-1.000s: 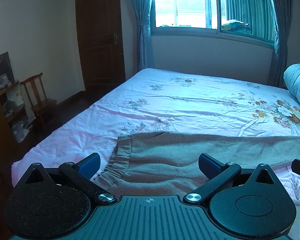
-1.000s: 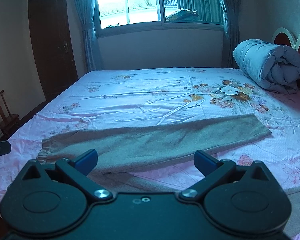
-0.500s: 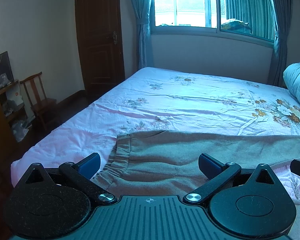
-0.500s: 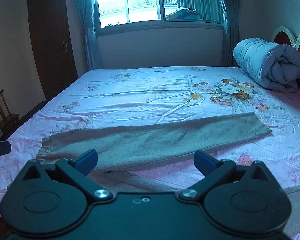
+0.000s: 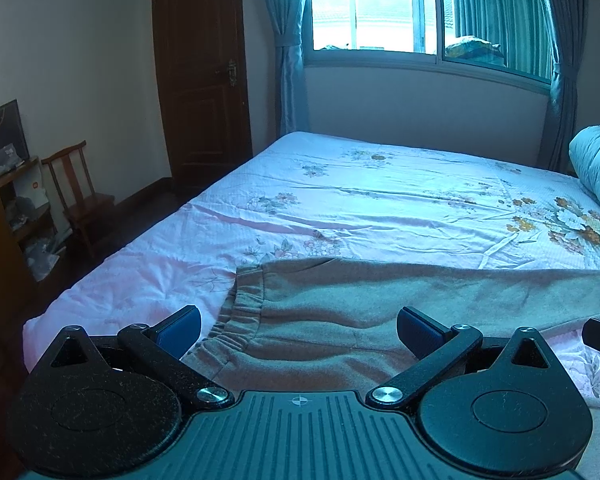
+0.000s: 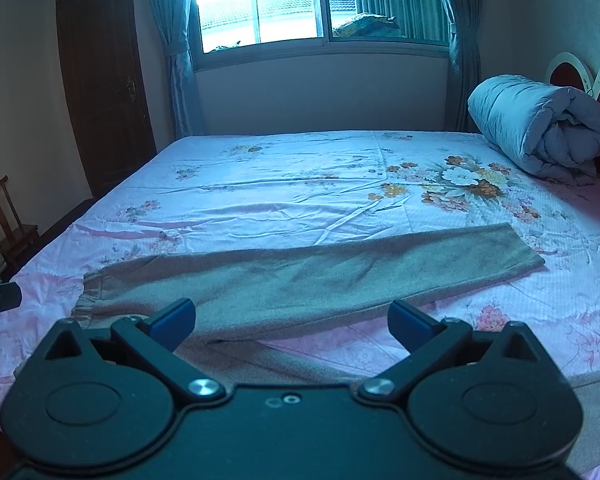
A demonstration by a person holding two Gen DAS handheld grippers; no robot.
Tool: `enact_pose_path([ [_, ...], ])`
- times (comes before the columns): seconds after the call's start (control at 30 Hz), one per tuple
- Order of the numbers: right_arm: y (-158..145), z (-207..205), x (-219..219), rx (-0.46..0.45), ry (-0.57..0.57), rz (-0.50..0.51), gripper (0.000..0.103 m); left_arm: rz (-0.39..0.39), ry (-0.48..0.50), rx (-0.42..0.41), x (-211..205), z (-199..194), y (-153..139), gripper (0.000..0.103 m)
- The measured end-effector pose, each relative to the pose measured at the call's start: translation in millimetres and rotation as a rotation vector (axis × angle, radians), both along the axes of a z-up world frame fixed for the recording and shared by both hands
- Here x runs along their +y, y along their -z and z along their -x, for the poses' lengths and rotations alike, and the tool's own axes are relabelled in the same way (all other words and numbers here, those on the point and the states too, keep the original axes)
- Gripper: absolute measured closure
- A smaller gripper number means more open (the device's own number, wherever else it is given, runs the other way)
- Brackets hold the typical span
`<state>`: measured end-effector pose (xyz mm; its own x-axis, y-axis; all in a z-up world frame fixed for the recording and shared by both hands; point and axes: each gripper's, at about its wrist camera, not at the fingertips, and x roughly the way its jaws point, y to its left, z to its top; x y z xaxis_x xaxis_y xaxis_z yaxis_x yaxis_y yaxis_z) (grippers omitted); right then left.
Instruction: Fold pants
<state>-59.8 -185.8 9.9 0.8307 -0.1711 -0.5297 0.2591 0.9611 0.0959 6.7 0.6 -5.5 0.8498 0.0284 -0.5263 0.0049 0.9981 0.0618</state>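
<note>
Grey-brown pants (image 5: 340, 304) lie spread flat on the floral bed sheet (image 5: 380, 200), elastic waistband (image 5: 236, 312) to the left. In the right wrist view the far leg (image 6: 340, 272) stretches right to its cuff (image 6: 528, 252); the near leg (image 6: 592, 396) runs under the gripper. My left gripper (image 5: 298, 330) is open and empty above the waistband end. My right gripper (image 6: 290, 322) is open and empty above the crotch area, where the legs part.
A rolled blue-grey duvet (image 6: 540, 128) lies at the headboard on the right. A wooden chair (image 5: 80, 196) and a shelf (image 5: 4, 232) stand left of the bed, near a dark door (image 5: 200, 80). The window (image 5: 420, 12) is behind the bed.
Both views have shifted only slightly; the pants sit a little lower in frame. Both grippers stay open and nothing was grasped.
</note>
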Motion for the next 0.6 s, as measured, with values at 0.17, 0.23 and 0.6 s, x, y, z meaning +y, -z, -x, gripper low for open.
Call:
enact_pose_path([
  [0.17, 0.2, 0.0, -1.0, 0.003, -0.007, -0.001, 0.006, -0.001, 0.0, 0.001, -0.1, 0.1, 0.2, 0.0],
  [0.23, 0.2, -0.1, -0.7, 0.003, -0.006, -0.001, 0.006, 0.0, 0.0, 0.001, 0.1, 0.3, 0.2, 0.0],
  [0.6, 0.6, -1.4, -0.4, 0.007, -0.005, -0.001, 0.006, -0.001, 0.002, 0.007, 1.0, -1.4, 0.9, 0.0],
])
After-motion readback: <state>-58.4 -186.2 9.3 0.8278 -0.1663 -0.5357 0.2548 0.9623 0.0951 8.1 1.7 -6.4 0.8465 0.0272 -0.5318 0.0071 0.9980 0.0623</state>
